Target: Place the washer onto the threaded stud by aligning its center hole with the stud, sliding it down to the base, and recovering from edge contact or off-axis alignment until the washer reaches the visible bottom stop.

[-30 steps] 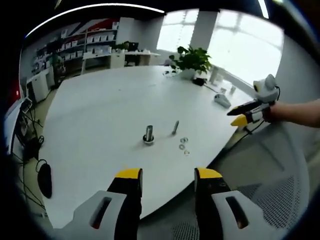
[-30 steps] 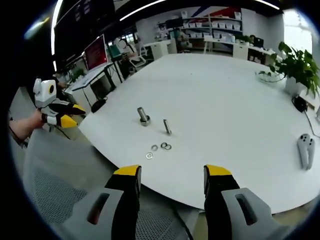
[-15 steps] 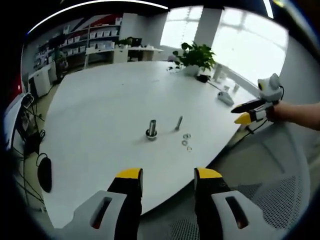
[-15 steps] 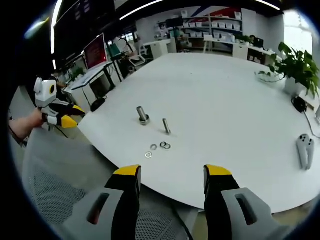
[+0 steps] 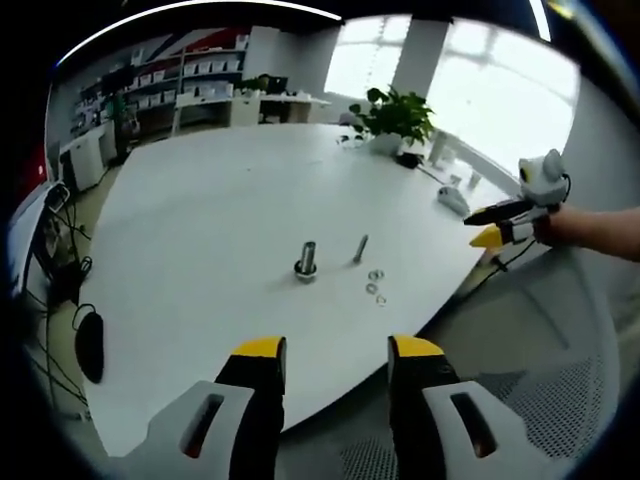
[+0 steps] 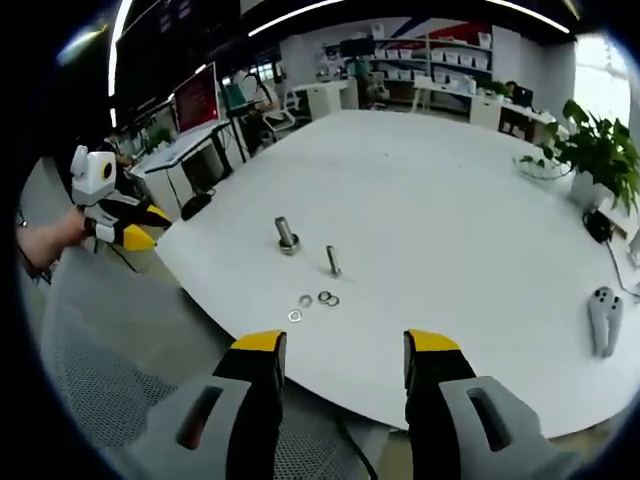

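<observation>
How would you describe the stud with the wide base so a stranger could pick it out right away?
On the big white table, a small cluster of metal parts lies near the rounded edge. The stud with the base stands upright at the far end of it, thicker than the slim bare stud beside it, with loose washers nearer the edge.

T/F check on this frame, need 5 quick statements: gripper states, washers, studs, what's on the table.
1. Both grippers have their jaws open with nothing between them. True: left gripper and right gripper are both empty.
2. A washer already sits on the thin stud. False: the washers lie loose on the white table.
3. Two upright studs stand on the table. True: the thin one and a thicker stud beside it.
4. The washers lie farther from the table edge than the studs. False: they lie nearer the edge.
5. The potted plant stands right beside the studs. False: it stands at the far side.
</observation>
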Action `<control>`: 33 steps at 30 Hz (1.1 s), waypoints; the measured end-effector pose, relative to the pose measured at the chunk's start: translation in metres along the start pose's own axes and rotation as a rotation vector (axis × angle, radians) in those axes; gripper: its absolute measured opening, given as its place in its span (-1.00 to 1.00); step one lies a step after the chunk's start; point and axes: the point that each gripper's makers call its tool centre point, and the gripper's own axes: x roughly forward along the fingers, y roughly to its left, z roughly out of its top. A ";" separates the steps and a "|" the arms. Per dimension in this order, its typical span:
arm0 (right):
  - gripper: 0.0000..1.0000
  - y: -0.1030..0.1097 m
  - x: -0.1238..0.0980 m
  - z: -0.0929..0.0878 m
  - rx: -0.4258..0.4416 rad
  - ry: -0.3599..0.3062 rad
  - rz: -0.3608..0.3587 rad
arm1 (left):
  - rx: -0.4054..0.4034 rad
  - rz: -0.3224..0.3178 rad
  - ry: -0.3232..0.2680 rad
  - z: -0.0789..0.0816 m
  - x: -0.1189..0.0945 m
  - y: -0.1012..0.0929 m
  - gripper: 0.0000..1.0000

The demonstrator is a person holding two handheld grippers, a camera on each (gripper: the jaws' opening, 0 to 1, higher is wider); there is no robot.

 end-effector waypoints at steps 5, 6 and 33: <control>0.00 0.010 0.006 -0.001 -0.089 0.055 0.028 | -0.003 0.001 0.002 -0.002 0.000 0.001 -0.22; -0.01 0.011 0.005 0.001 -0.106 0.051 0.029 | -0.002 0.003 0.000 -0.001 0.000 0.001 -0.22; -0.46 0.018 0.096 0.024 -0.224 0.207 0.113 | -0.002 0.001 0.005 -0.002 0.000 0.000 -0.22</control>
